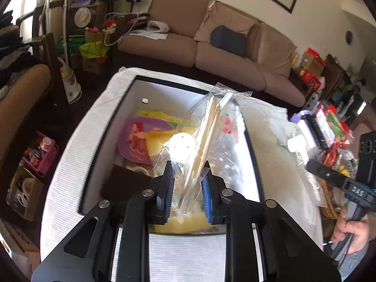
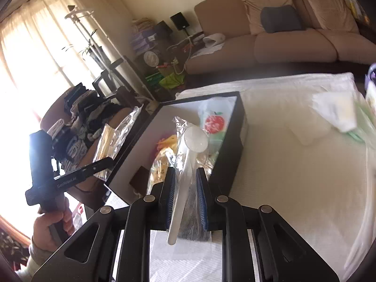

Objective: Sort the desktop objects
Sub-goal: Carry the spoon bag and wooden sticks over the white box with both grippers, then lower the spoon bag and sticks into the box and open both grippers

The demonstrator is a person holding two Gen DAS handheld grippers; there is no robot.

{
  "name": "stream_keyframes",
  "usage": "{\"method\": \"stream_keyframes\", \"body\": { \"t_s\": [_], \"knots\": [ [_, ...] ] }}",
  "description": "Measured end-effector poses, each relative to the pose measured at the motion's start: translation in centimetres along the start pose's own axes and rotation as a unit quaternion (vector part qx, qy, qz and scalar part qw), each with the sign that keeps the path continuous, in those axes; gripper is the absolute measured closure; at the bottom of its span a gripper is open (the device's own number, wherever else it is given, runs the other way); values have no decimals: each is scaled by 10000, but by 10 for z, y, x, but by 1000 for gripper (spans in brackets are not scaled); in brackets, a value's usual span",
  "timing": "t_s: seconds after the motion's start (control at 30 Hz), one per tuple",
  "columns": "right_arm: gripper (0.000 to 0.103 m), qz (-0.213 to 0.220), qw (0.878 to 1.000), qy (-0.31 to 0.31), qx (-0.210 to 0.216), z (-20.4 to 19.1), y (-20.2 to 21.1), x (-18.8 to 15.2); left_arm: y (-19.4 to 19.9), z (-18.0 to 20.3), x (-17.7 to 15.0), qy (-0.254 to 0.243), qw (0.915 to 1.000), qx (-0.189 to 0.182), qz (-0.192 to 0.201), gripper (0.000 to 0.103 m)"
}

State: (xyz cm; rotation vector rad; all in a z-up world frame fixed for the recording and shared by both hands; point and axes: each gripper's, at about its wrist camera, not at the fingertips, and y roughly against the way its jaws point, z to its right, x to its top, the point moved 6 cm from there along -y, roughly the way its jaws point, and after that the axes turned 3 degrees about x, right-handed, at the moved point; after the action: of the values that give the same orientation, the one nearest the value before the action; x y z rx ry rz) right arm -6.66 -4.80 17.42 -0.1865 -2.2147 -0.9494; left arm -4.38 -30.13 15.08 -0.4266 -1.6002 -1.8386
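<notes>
Left hand-held gripper (image 1: 188, 174): clamped on clear packet of wooden chopsticks (image 1: 206, 129), held up over the black-rimmed tray (image 1: 141, 87) just ahead. Right hand-held gripper (image 2: 185, 178): clamped on clear-wrapped white plastic spoon (image 2: 188, 155), tray beyond on white-clothed tabletop (image 2: 293, 164).

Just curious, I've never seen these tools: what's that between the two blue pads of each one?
Left gripper: a clear packet of wooden chopsticks, in the left wrist view. Right gripper: a wrapped white plastic spoon, in the right wrist view.
</notes>
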Motion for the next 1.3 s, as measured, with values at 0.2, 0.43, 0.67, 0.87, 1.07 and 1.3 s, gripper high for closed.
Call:
{"method": "stream_keyframes", "body": {
  "t_s": [0.2,0.43,0.67,0.87,1.07,1.3],
  "knots": [
    [85,-570,9955,750,-83,-47,-97,76,-75,-17,51,-542,9959,519,-500,83],
    [85,-1619,9609,2204,-423,-68,-238,111,-84,-61,67,-478,9970,476,-382,83],
    [85,-2349,9142,3223,-720,-56,-333,83,-98,-81,59,-678,9957,317,-544,83],
    [82,-2259,8920,3564,-1623,-30,-342,82,-116,-81,55,-735,9949,300,-625,83],
    [71,-1984,9327,3007,-149,-57,-298,87,-97,-85,46,-588,9965,140,-569,83],
    [39,-2331,8845,3994,620,-98,-292,27,-58,-91,19,-343,9988,100,-346,82]
  ]
}}
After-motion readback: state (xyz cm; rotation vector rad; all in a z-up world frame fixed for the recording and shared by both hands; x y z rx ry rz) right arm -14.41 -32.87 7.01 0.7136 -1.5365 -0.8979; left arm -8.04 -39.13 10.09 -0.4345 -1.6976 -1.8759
